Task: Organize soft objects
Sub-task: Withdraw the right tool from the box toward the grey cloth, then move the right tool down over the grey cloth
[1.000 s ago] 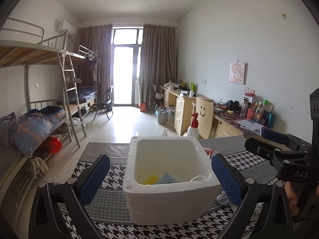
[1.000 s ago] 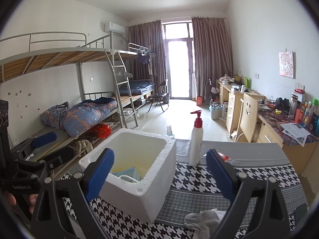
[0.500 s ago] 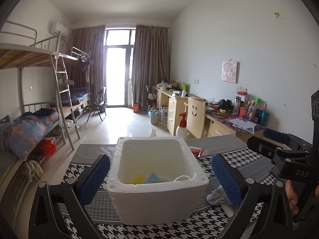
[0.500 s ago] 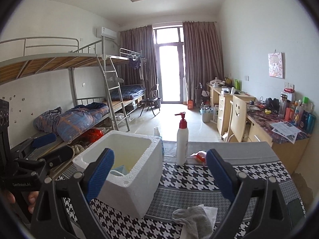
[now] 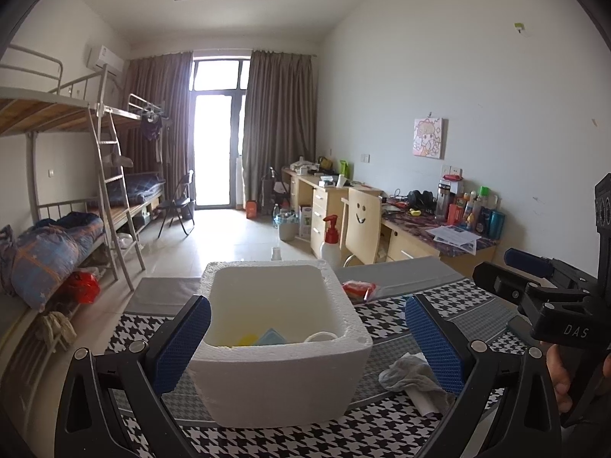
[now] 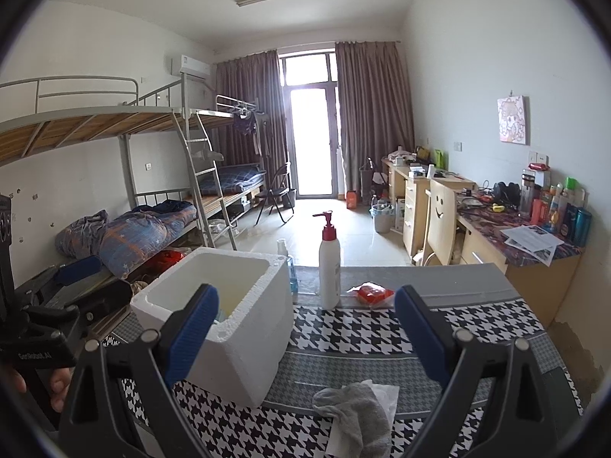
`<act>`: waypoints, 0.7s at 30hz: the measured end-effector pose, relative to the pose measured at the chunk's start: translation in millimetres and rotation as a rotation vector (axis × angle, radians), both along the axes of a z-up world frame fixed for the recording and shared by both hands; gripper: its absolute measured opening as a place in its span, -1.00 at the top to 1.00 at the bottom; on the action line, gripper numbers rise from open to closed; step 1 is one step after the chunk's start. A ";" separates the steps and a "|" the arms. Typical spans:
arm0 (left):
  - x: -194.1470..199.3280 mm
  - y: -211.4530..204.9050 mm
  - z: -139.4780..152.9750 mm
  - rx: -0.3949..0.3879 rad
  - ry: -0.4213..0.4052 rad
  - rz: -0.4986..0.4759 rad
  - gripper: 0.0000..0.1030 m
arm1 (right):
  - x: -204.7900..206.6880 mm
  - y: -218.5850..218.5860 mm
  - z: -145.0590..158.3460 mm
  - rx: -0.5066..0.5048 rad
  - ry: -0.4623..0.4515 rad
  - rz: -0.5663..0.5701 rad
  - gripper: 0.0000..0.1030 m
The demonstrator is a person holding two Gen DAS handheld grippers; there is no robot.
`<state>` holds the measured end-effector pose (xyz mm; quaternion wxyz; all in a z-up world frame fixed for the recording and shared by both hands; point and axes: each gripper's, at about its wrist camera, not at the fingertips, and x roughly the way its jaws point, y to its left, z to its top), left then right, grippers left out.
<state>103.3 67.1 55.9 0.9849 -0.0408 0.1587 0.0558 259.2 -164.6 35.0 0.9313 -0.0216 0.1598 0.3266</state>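
A white foam box (image 5: 282,343) stands on the houndstooth tablecloth (image 6: 362,332). Inside it lie a yellow item (image 5: 247,339), a light blue item (image 5: 272,337) and something white (image 5: 320,337). A grey sock (image 6: 355,412) lies crumpled on a white tissue (image 6: 383,391), right of the box and near the front edge. My left gripper (image 5: 307,343) is open, its blue pads either side of the box's near wall but short of it. My right gripper (image 6: 305,339) is open above the cloth, with the sock low between its fingers. Neither holds anything.
A white pump bottle (image 6: 329,267) with a red top, a small blue bottle (image 6: 292,274) and a red packet (image 6: 372,292) stand behind the box. Bunk beds line the left wall; desks and a chair (image 6: 443,225) line the right. A hand holds each gripper handle.
Both views have swung right: the box and bottle slid left in frame. The grey sock has come into the left wrist view. Both grippers stayed open.
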 end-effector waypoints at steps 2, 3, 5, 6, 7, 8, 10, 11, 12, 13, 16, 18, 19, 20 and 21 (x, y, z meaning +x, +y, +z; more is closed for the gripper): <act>0.8 -2.4 -1.5 -0.001 0.001 -0.012 -0.98 | -1.0 -3.6 -0.5 -0.002 -0.001 -0.008 -0.85; 1.5 -4.5 -2.0 0.002 0.002 -0.015 -0.98 | -1.5 -5.5 -0.6 -0.001 -0.001 -0.010 -0.85; 2.8 -8.2 -2.5 0.004 0.007 -0.027 -0.98 | -2.3 -8.9 -0.9 -0.001 -0.001 -0.015 -0.85; 2.7 -9.6 -2.5 0.006 0.006 -0.032 -0.98 | -2.3 -10.4 -1.0 -0.001 -0.001 -0.019 -0.85; 2.7 -11.4 -2.4 0.008 0.005 -0.036 -0.98 | -2.4 -11.9 -1.4 0.001 0.001 -0.021 -0.85; 2.8 -13.2 -2.4 0.009 0.006 -0.040 -0.98 | -2.4 -13.7 -2.0 0.001 0.004 -0.022 -0.85; 3.3 -16.5 -2.1 0.010 0.004 -0.051 -0.98 | -3.1 -15.7 -2.5 0.003 0.002 -0.030 -0.85; 3.6 -18.0 -2.2 0.011 0.004 -0.053 -0.98 | -2.9 -16.6 -2.3 0.005 0.003 -0.031 -0.85; 2.9 -19.6 -2.8 0.013 0.003 -0.056 -0.98 | -2.5 -18.5 -2.6 0.006 0.005 -0.033 -0.85; 3.0 -21.4 -3.4 0.014 0.002 -0.060 -0.98 | -2.2 -20.6 -3.1 0.007 0.006 -0.038 -0.85; 4.9 -24.1 -4.3 0.008 0.006 -0.067 -0.98 | -2.5 -23.3 -3.8 0.008 0.008 -0.045 -0.85; 5.3 -26.5 -6.3 0.003 0.010 -0.074 -0.98 | -2.1 -25.7 -4.2 0.006 0.011 -0.045 -0.85; 5.0 -27.5 -7.1 0.001 0.011 -0.079 -0.98 | -1.9 -27.0 -4.4 0.004 0.010 -0.052 -0.85; 4.3 -28.6 -7.8 0.001 0.013 -0.084 -0.98 | -1.6 -28.2 -5.0 0.002 0.009 -0.054 -0.85; 4.2 -30.3 -8.5 0.000 0.015 -0.088 -0.98 | -1.2 -29.8 -5.4 0.001 0.009 -0.055 -0.85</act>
